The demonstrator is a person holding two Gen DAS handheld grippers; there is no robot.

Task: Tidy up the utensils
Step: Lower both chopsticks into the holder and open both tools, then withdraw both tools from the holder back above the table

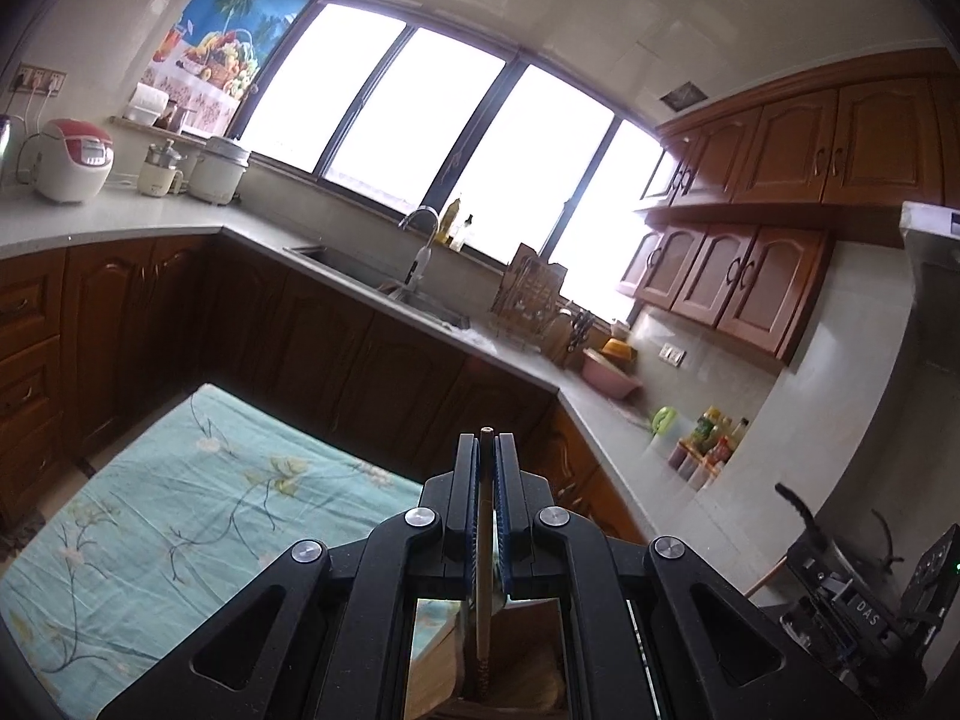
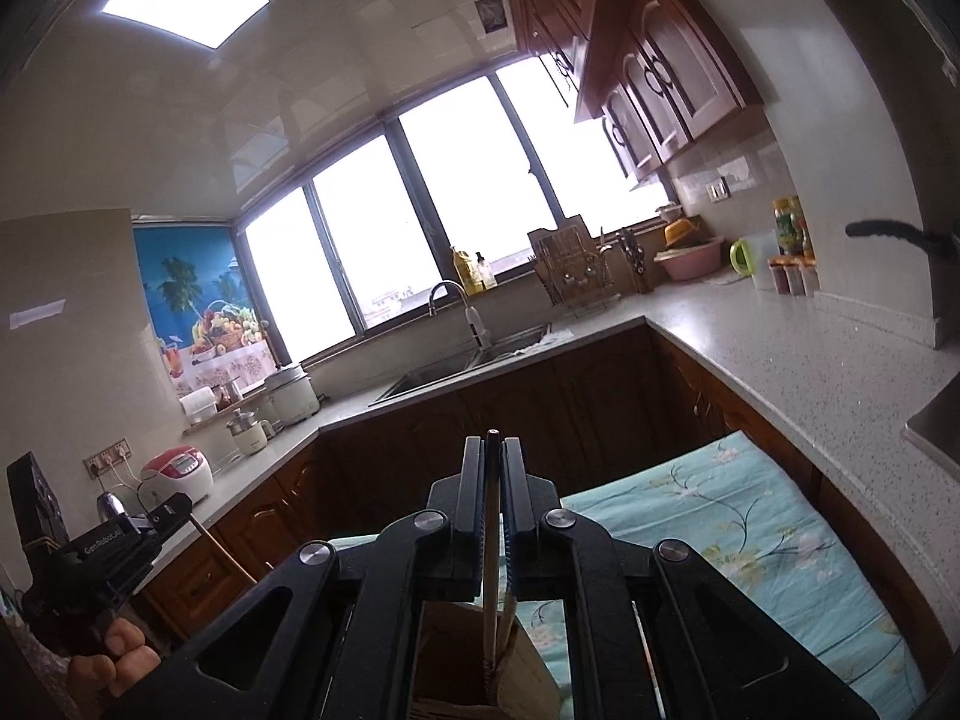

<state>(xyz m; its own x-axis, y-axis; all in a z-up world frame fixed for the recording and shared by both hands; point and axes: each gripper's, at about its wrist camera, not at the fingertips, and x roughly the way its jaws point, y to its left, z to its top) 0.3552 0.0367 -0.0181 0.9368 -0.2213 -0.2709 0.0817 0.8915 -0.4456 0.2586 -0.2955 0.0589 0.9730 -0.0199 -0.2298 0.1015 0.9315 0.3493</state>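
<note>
My left gripper (image 1: pixel 487 438) is shut on a thin brown chopstick (image 1: pixel 483 546). The stick runs down between the blue pads into a wooden utensil holder (image 1: pixel 516 684) right below. My right gripper (image 2: pixel 493 441) is shut on a paler chopstick (image 2: pixel 491 576), which also drops into the wooden holder (image 2: pixel 450 648). The holder stands on a table under a teal floral cloth (image 1: pixel 180 510) (image 2: pixel 750 528). In the right wrist view the left gripper (image 2: pixel 171 507) shows at the far left, gripped by a hand (image 2: pixel 114 660), with its brown stick (image 2: pixel 222 546) slanting down.
An L-shaped grey counter (image 2: pixel 780 360) on wooden cabinets wraps round the table. It carries a sink with a faucet (image 2: pixel 456 300), a dish rack (image 2: pixel 570 270), a pink basin (image 2: pixel 690 261), bottles (image 2: pixel 789 228) and a rice cooker (image 1: pixel 75 159). Wall cabinets (image 1: pixel 810 144) hang at the right.
</note>
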